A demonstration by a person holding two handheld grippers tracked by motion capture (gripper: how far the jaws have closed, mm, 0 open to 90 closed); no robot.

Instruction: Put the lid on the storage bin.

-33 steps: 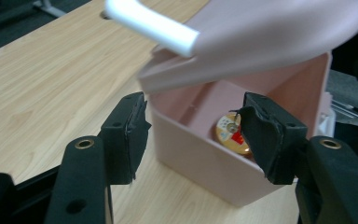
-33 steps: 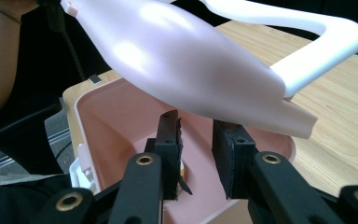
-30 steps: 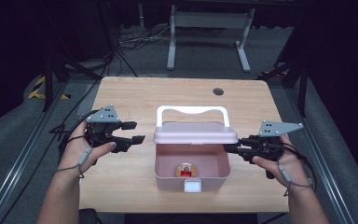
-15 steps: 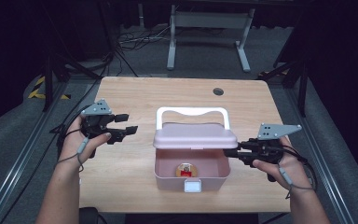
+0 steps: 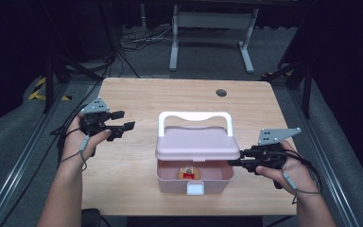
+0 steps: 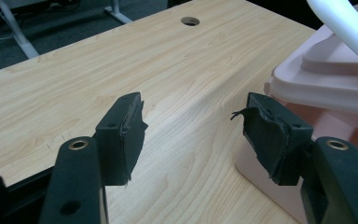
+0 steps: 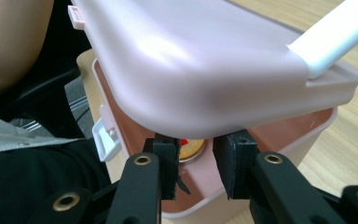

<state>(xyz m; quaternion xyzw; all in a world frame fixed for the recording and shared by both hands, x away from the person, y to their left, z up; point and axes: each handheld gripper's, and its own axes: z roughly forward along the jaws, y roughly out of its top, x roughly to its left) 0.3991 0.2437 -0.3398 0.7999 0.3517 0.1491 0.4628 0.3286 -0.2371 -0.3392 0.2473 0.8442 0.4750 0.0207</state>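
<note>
Small round item (image 5: pixel 187 173) inside pink box (image 5: pixel 194 182): half hidden under raised lid (image 5: pixel 197 144), too small to identify. White handle (image 6: pixel 342 25) cut off by frame edge in left gripper view.

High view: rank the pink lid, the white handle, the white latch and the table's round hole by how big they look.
1. Pink lid, clearly largest.
2. White handle, a thin arch about as wide as the lid.
3. White latch on the box front.
4. Table's round hole, slightly smaller, though it lies farther from the camera, so that order is unsure.
</note>
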